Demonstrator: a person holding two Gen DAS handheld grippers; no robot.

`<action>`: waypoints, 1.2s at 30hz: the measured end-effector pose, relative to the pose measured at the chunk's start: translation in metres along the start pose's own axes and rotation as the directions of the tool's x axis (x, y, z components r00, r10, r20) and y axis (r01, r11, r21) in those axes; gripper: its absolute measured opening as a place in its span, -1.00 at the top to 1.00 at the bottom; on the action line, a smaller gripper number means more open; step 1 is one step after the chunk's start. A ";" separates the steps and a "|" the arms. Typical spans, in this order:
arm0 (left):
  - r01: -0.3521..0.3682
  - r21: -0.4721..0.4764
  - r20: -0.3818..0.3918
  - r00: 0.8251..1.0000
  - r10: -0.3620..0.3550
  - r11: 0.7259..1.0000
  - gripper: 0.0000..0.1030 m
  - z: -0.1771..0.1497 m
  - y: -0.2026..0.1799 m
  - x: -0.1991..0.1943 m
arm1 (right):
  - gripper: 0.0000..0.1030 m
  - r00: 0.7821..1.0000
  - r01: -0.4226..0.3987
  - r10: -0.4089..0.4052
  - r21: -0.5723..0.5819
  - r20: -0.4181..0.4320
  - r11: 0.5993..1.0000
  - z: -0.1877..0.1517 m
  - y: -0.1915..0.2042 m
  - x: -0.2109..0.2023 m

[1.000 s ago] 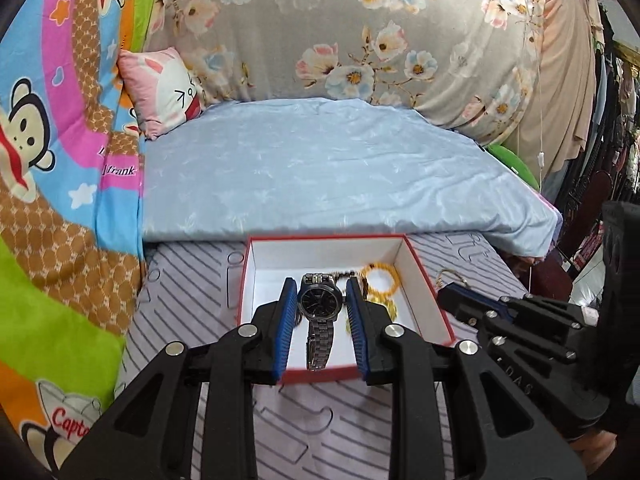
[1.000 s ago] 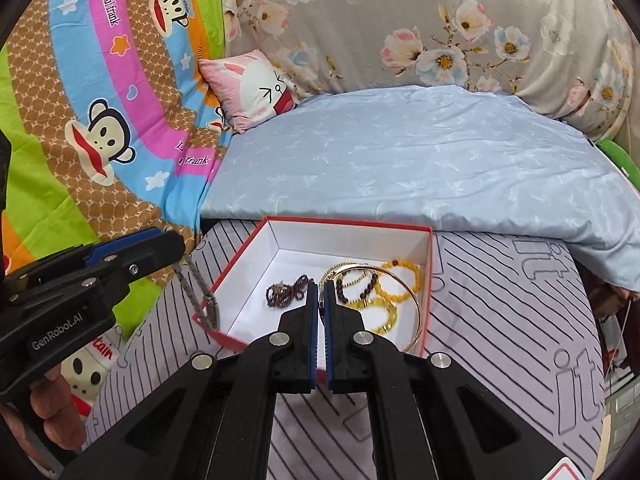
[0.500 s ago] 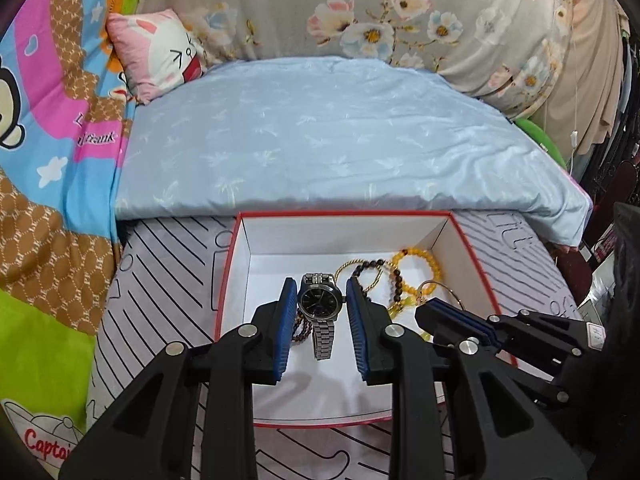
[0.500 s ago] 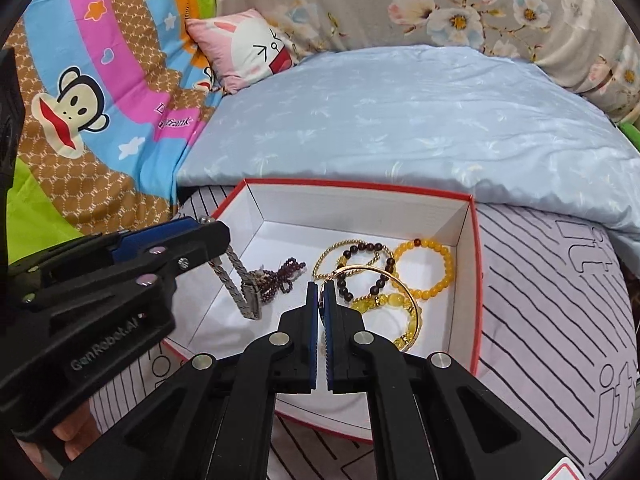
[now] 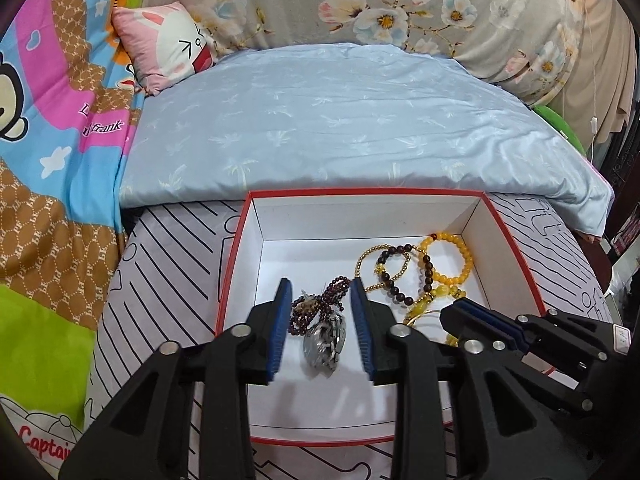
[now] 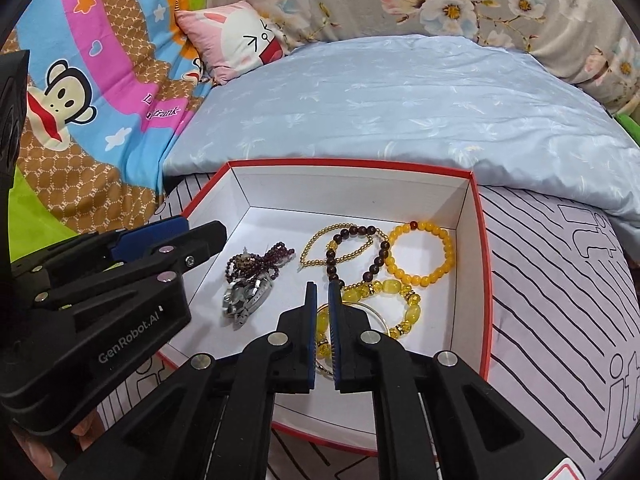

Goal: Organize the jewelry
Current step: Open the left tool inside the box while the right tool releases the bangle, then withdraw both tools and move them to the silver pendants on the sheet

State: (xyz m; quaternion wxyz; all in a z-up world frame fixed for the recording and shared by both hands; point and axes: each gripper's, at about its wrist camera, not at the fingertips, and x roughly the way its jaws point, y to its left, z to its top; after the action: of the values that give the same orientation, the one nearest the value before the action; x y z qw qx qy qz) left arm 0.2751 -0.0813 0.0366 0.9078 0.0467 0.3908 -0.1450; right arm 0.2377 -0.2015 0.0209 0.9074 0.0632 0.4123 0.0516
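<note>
A red-rimmed white box [image 5: 360,191] [image 6: 348,162] lies on a striped mat. My left gripper [image 5: 320,284] [image 6: 200,230] is low inside it, jaws opening. The silver watch [image 5: 326,340] [image 6: 248,300] lies on the box floor between the fingers, untouched by the pads, beside a purple bead bracelet [image 5: 338,282]. My right gripper [image 6: 322,286] [image 5: 456,310] hovers over the right half, its jaws opening a narrow gap. A thin gold bangle [image 6: 378,312] rests on the chunky yellow beads and runs through that gap. A dark bead bracelet [image 6: 332,258] and a yellow bead bracelet [image 6: 448,256] lie beyond.
A light blue folded quilt [image 5: 340,128] lies right behind the box. A pink cartoon cushion [image 5: 168,40] and a floral cover [image 5: 400,0] sit further back. A monkey-print blanket [image 6: 80,100] fills the left. The striped mat [image 6: 560,300] extends to the right.
Both grippers have sunk into the box. The left jaws have widened and the watch has dropped from them onto the box floor. The right jaws have parted slightly around the bangle.
</note>
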 end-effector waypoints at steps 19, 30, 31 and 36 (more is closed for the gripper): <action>-0.011 -0.003 0.016 1.000 0.011 1.000 0.15 -0.032 0.008 -0.044 | 0.64 0.997 0.037 -0.038 0.021 0.059 0.999 -0.038 -0.010 -0.068; 0.007 -0.022 -0.052 0.999 -0.008 1.000 0.14 -0.087 0.012 -0.066 | 0.64 0.998 0.063 -0.063 0.019 0.007 0.998 -0.107 -0.001 -0.101; 0.006 -0.024 -0.059 0.998 -0.008 1.000 0.14 -0.093 0.013 -0.067 | 0.63 0.998 0.063 -0.063 0.021 -0.001 0.998 -0.113 0.000 -0.103; 0.006 -0.039 -0.095 0.995 -0.010 0.999 0.13 -0.122 0.015 -0.073 | 0.47 0.997 0.051 -0.048 0.060 -0.052 0.997 -0.150 0.002 -0.108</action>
State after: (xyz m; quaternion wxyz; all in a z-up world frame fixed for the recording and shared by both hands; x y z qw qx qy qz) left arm 0.1470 -0.0260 0.0045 0.8884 0.0346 0.4362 -0.1387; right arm 0.0537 -0.2045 0.0041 0.8953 0.0795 0.4379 0.0179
